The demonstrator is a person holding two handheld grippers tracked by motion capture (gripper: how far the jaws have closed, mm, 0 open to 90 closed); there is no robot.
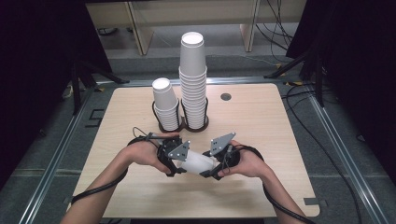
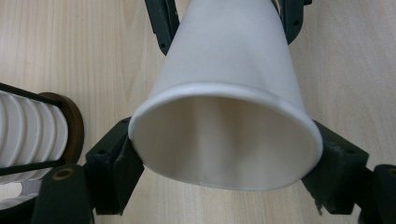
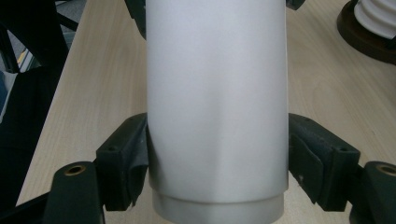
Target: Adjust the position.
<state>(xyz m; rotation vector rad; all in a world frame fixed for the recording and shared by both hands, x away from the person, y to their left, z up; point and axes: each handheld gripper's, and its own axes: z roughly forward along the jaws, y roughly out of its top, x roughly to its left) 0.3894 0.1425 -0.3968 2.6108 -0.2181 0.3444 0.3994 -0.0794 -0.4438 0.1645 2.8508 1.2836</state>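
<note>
A white paper cup [image 1: 196,163] lies level above the near middle of the wooden table [image 1: 261,121], held between both grippers. My left gripper [image 1: 175,161] is shut on its open rim end; in the left gripper view the cup [image 2: 224,93] mouth faces the camera and the pads [image 2: 122,156] press its rim from both sides. My right gripper [image 1: 213,166] is shut on the narrower base end; in the right gripper view the cup [image 3: 217,93] runs away between the pads [image 3: 136,154], with a stepped band at its near end.
Two stacks of white cups stand in black wire holders behind the hands: a short stack [image 1: 166,105] and a tall stack [image 1: 193,79]. One stack [image 2: 28,126] is at the left gripper view's left, and a brown holder base [image 3: 362,32] at the right gripper view's upper right. A small round hole [image 1: 226,97] marks the far tabletop.
</note>
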